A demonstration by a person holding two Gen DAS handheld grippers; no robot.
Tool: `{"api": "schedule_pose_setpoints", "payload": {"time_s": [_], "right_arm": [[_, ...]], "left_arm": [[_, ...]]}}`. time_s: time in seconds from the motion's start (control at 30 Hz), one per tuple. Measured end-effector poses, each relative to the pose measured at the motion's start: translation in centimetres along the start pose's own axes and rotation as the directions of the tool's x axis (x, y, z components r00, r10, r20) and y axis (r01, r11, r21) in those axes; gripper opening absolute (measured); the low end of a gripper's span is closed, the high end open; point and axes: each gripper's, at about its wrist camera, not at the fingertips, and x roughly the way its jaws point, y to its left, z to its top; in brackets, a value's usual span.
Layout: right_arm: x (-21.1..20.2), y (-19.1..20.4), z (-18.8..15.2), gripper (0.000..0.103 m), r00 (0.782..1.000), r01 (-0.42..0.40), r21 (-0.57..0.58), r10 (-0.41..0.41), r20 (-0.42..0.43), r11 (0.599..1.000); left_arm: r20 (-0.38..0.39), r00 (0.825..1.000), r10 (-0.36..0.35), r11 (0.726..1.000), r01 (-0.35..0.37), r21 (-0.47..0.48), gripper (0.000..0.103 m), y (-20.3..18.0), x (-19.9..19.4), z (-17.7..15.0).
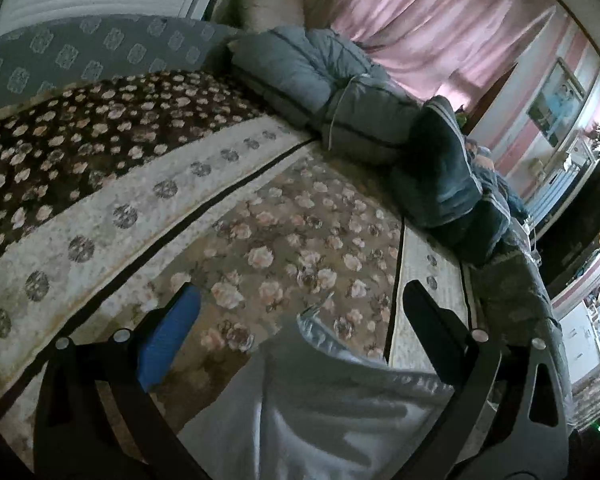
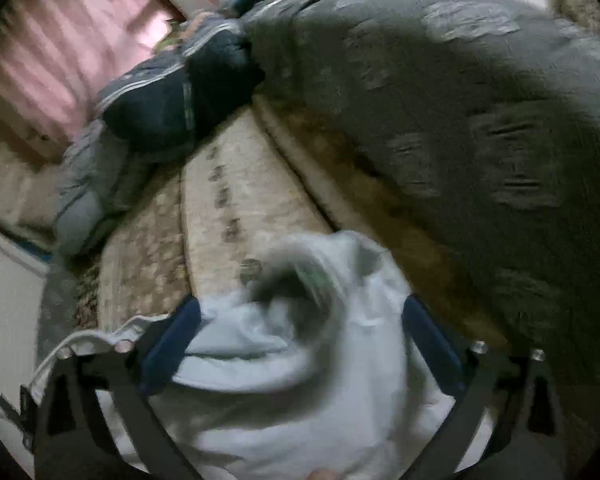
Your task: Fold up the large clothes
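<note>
A pale grey-white garment [image 1: 320, 400] lies bunched on the floral cover at the bottom of the left wrist view. One pointed corner of it sticks up between the fingers. My left gripper [image 1: 300, 292] is open wide above it, and neither its blue pad [image 1: 168, 336] nor its dark finger [image 1: 432, 320] presses on the cloth. In the blurred right wrist view the same garment [image 2: 280, 400] is heaped in soft folds, with a drawstring trailing off to the left. My right gripper [image 2: 302, 304] is open, its pads standing on either side of the heap.
The floral cover [image 1: 284, 240] with a cream border stretches ahead. Grey padded bedding [image 1: 300, 72] and a dark blue clothes pile [image 1: 440, 176] lie along the far side under pink curtains [image 1: 420, 20]. A grey patterned blanket [image 2: 480, 100] rises at the right.
</note>
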Motion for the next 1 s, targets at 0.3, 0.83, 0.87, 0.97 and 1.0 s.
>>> {"api": "schedule_pose_setpoints", "payload": {"time_s": [0.3, 0.83, 0.87, 0.97, 1.0], "right_arm": [[-8.4, 4.7, -4.8, 0.101, 0.977, -0.013, -0.311, 0.078, 0.197, 0.950], [-7.5, 8.6, -15.1, 0.101, 0.996, -0.056, -0.628, 0.089, 0.022, 0.776], [-7.1, 9.0, -15.3, 0.101, 0.996, -0.053, -0.640, 0.082, 0.016, 0.767], [-5.0, 9.9, -16.0, 0.101, 0.999, -0.027, -0.668, 0.037, 0.001, 0.743], [-4.2, 10.1, -16.0, 0.101, 1.000, -0.004, -0.670, 0.012, 0.008, 0.743]], "left_arm": [[-0.027, 0.998, -0.064, 0.991, 0.067, 0.117, 0.100, -2.0, -5.1, -2.1], [-0.229, 0.973, -0.040, 0.800, 0.168, 0.575, 0.100, -8.1, -8.3, -14.2], [-0.218, 0.975, -0.039, 0.794, 0.162, 0.586, 0.100, -8.3, -8.2, -14.1], [-0.229, 0.973, -0.025, 0.801, 0.157, 0.578, 0.100, -8.2, -6.6, -14.0], [-0.255, 0.967, -0.013, 0.809, 0.160, 0.566, 0.100, -8.0, -5.5, -14.2]]}}
